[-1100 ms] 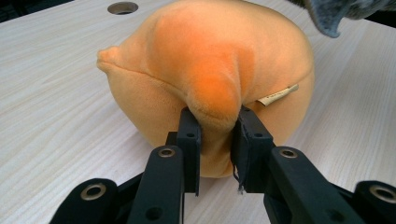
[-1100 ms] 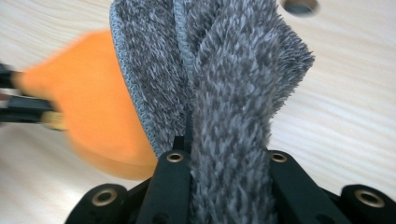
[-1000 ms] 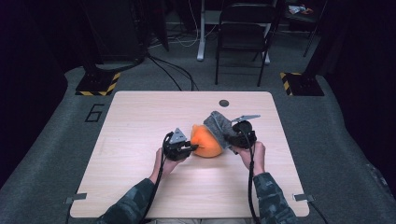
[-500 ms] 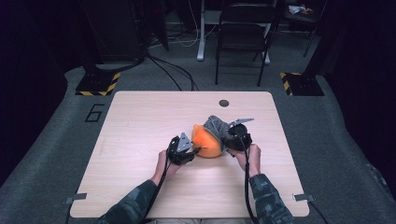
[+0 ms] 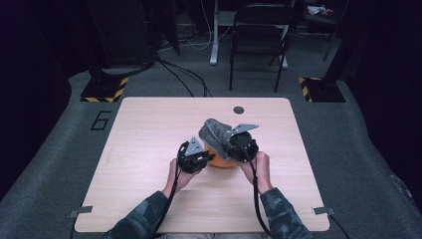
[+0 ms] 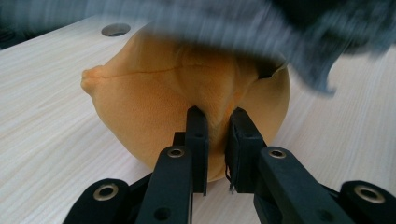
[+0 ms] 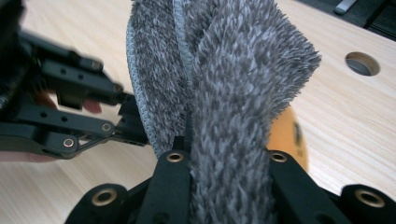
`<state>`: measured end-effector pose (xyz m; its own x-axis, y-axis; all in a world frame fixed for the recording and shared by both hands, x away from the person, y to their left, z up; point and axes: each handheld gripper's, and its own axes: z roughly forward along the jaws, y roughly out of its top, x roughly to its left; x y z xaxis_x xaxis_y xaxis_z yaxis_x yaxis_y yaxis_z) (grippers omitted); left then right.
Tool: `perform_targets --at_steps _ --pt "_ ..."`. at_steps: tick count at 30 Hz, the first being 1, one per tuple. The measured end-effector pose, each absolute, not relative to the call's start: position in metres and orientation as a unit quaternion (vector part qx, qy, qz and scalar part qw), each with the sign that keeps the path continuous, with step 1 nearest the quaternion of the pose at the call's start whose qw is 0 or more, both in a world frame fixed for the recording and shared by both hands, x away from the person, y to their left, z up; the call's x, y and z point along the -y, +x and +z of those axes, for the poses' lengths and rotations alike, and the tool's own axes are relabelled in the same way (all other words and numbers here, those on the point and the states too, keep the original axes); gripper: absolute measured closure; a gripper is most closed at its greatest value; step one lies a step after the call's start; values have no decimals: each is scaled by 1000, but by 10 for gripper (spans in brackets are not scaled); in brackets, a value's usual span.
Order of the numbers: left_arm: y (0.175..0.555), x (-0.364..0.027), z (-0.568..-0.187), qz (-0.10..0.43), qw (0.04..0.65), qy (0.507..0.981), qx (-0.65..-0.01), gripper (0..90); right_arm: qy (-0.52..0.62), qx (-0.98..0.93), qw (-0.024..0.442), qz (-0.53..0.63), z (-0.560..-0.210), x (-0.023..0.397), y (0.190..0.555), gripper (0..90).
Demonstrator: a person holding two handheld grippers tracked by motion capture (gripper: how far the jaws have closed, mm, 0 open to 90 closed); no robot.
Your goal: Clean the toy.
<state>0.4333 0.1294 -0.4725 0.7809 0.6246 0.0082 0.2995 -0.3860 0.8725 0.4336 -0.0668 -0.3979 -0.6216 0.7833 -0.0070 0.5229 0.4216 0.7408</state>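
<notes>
Two grippers: mid-surface, near edge.
Surface (image 5: 149, 199): light wood.
Orange plush (image 6: 187, 102): resting between both grippers.
Grey cloth (image 7: 224, 93): lifted over the plush, clenched in right gripper (image 5: 234, 144).
Left gripper (image 6: 217, 116): jaws just closing, pinching plush fabric.

Grey cloth (image 5: 215, 130) lifted, seemingly off the orange plush (image 5: 222, 160); left gripper (image 5: 198, 158) freshly pinching it.

Wooden table (image 5: 149, 149), folding chair (image 5: 259, 45) behind, striped floor blocks (image 5: 102, 91).
</notes>
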Motion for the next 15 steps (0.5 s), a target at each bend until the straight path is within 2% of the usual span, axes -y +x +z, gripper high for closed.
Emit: perform_targets --at_steps 5,15 --pt "438 -132 -478 163 466 820 -289 804 392 -836 188 336 -416 59 439 795" --pt "443 -137 -482 161 463 820 -295 800 434 -826 181 311 -429 87 453 795"
